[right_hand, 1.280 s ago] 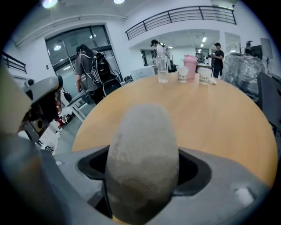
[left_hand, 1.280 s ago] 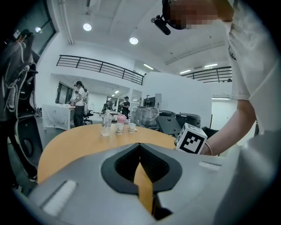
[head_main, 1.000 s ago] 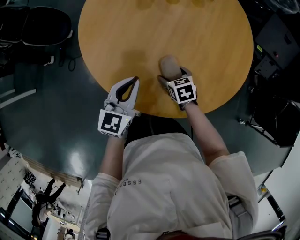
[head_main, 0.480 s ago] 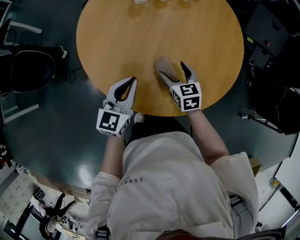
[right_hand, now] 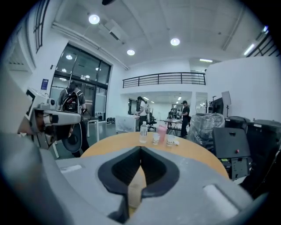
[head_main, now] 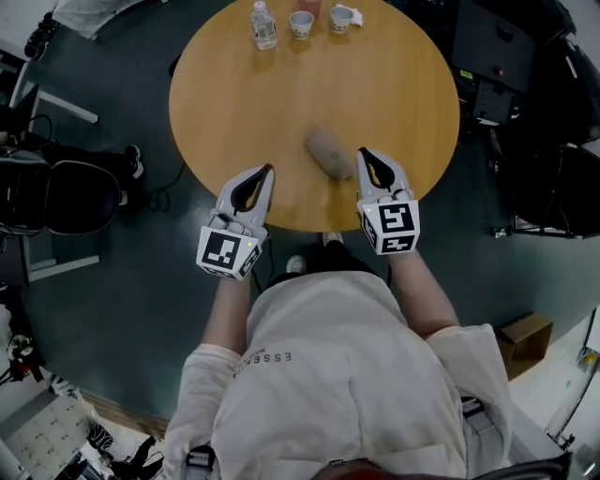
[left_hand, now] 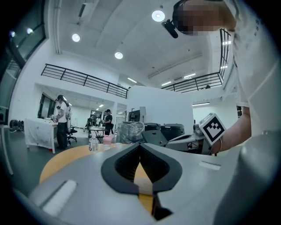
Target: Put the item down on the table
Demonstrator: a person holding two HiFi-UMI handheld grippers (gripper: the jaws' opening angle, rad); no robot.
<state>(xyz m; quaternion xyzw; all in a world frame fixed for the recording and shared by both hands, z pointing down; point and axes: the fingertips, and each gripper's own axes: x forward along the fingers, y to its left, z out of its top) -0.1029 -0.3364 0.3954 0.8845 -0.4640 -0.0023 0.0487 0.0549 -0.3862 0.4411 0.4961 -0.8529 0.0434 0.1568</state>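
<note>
The item [head_main: 329, 150], a tan, soft-looking roll, lies on the round wooden table [head_main: 234, 103] near its front edge, and nothing holds it. My right gripper [head_main: 364, 153] is just to its right and slightly nearer me, shut and empty, apart from the item. In the right gripper view its jaws [right_hand: 140, 148] meet with only table wood behind them. My left gripper [head_main: 268, 170] hovers over the table's front edge, left of the item, also shut and empty; the left gripper view shows its tips [left_hand: 140, 144] touching.
A water bottle [head_main: 263, 25] and two cups [head_main: 301, 23] [head_main: 341, 17] stand at the table's far edge. A black chair [head_main: 66, 192] is on the floor at left. Black equipment [head_main: 487, 56] stands at right, and a cardboard box [head_main: 525, 337] at lower right.
The right gripper opened, let go of the item and drew back toward me, then shut empty. The item stays lying on the table. The left gripper barely moved.
</note>
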